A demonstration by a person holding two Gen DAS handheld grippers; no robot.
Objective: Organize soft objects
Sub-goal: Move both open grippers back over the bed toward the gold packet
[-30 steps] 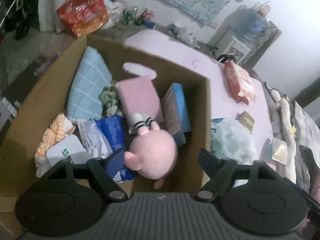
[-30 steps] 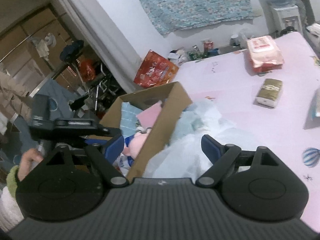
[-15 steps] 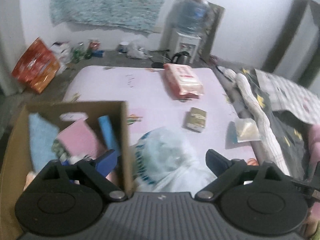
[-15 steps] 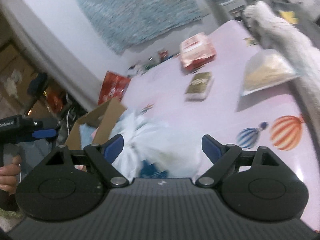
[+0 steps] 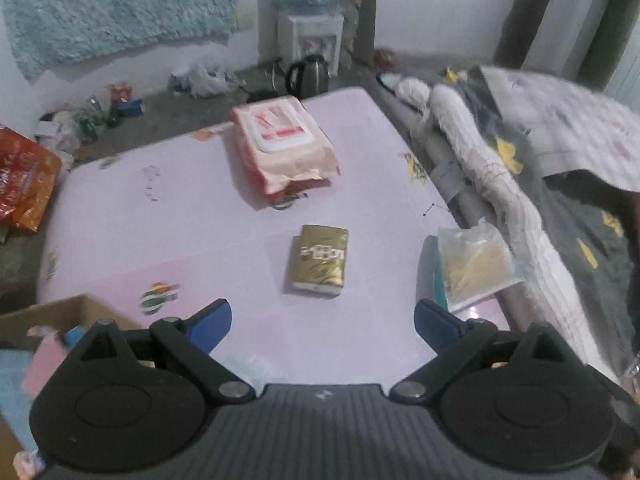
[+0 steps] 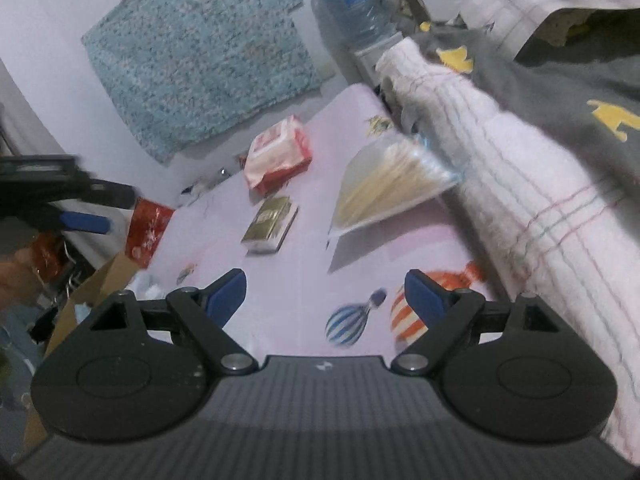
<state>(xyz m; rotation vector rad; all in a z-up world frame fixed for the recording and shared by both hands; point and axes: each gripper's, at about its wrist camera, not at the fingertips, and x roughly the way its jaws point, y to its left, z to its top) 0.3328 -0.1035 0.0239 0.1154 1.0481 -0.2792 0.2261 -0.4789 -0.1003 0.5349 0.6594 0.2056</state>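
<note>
My left gripper (image 5: 322, 314) hovers over the pink table (image 5: 160, 232); its jaws are opening with nothing between them. Ahead of it lie a gold tissue pack (image 5: 319, 260), a pink wipes pack (image 5: 284, 148) and a clear bag of yellow material (image 5: 476, 266). The cardboard box (image 5: 52, 312) of soft items shows at the lower left. My right gripper (image 6: 325, 280) is open and empty, low over the table's balloon prints. In its view the clear bag (image 6: 390, 184) leans on the rolled towel, with the gold pack (image 6: 270, 219) and wipes pack (image 6: 279, 154) farther off.
A rolled white towel (image 6: 520, 184) and a grey blanket (image 5: 580, 220) border the table's right edge. A crumpled white plastic bag (image 6: 148, 286) lies by the box corner (image 6: 104, 280). A kettle (image 5: 308, 76), a water dispenser (image 5: 312, 36) and an orange bag (image 5: 24, 184) stand on the floor.
The left gripper swung away from the box and the pink plush inside it to over the table, jaws wider. The right gripper swept right and lower, from the white bag towards the clear bag.
</note>
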